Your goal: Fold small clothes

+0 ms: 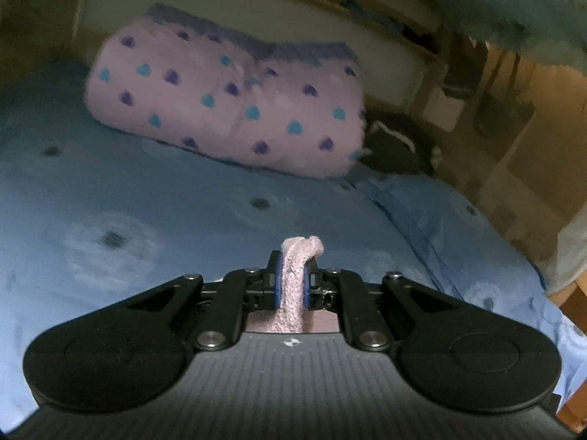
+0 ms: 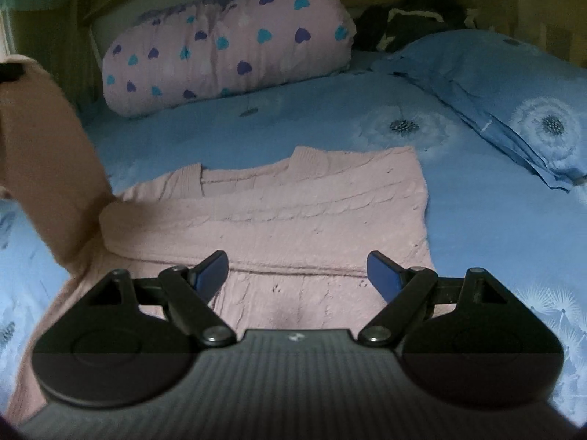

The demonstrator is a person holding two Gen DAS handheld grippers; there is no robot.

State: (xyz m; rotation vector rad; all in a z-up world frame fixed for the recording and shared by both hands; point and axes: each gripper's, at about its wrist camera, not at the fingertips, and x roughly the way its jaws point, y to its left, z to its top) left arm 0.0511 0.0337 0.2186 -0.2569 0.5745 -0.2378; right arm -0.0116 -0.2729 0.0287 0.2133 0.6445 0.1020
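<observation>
fold partly done: pink sweater (image 2: 293,216) half-doubled on bed (image 2: 458,220).
sleeve at 9 o'clock being lifted, clamped by left gripper (image 1: 292,278); right gripper (image 2: 297,271) being held spread, nothing gripped.

A bed is covered by a blue dandelion-print sheet (image 2: 293,124), with a matching pillow (image 2: 506,102) at its right. A pink heart-dotted rolled blanket (image 1: 227,99) is set against the pale headboard (image 1: 381,58); dim light is cast throughout.

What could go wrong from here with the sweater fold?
1. The left gripper pinches only a narrow bunch of the pink sweater; the knit could slip out mid-fold.
2. The right gripper is open above the sweater, so nothing pins the body; pulling the lifted part may drag the fold askew.
</observation>
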